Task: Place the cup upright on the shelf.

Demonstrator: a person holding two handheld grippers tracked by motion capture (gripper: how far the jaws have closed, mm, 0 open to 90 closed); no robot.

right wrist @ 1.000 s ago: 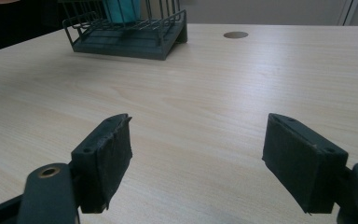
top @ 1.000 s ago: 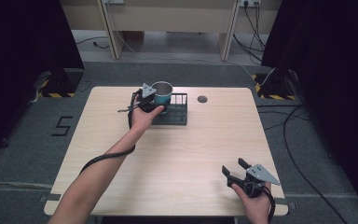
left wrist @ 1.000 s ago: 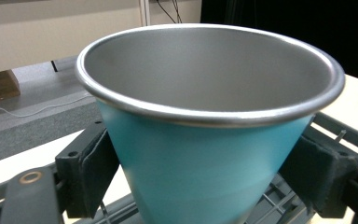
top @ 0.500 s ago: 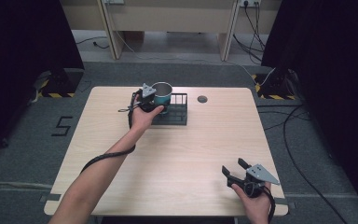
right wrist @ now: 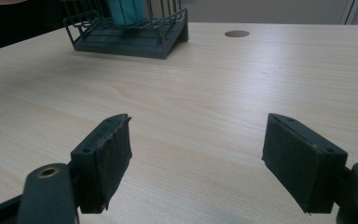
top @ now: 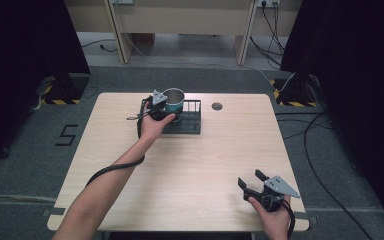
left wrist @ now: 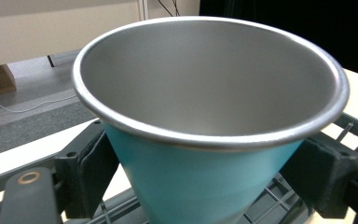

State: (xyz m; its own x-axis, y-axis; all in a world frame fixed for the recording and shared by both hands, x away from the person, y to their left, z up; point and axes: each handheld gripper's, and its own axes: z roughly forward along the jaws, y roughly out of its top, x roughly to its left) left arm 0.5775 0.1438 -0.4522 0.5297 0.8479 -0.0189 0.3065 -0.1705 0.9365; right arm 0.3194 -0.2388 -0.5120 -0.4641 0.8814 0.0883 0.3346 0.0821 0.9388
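From above, the left gripper [top: 164,106] is stretched out to the far side of the table [top: 130,165], clamped around a teal metal cup [top: 174,100] that sits at the near-left corner of a black wire rack [top: 190,120]. The cup's open steel mouth faces up and it stands over the rack's left end, directly ahead of that gripper's jaws; whether its base touches the rack's floor I cannot tell from here. Beyond the rack, off to the gripper's right, a small round grommet [top: 217,106] is set into the tabletop. The right gripper [top: 252,179] is down at the near-right corner, well apart from the rack, held in a hand [top: 272,220] with its jaws spread and nothing between them. Through the left gripper view, the cup [left wrist: 205,140] fills the space between the two black pads, each pad pressed against a teal side just below the rolled silver rim, and thin wires of the rack [left wrist: 270,205] show underneath it. Through the right gripper view, the two pads stand wide apart over bare wood, and far ahead of them, slightly to the left, the rack [right wrist: 130,37] holds the lower part of the teal cup [right wrist: 127,11], with the grommet [right wrist: 237,33] farther ahead and to the right.
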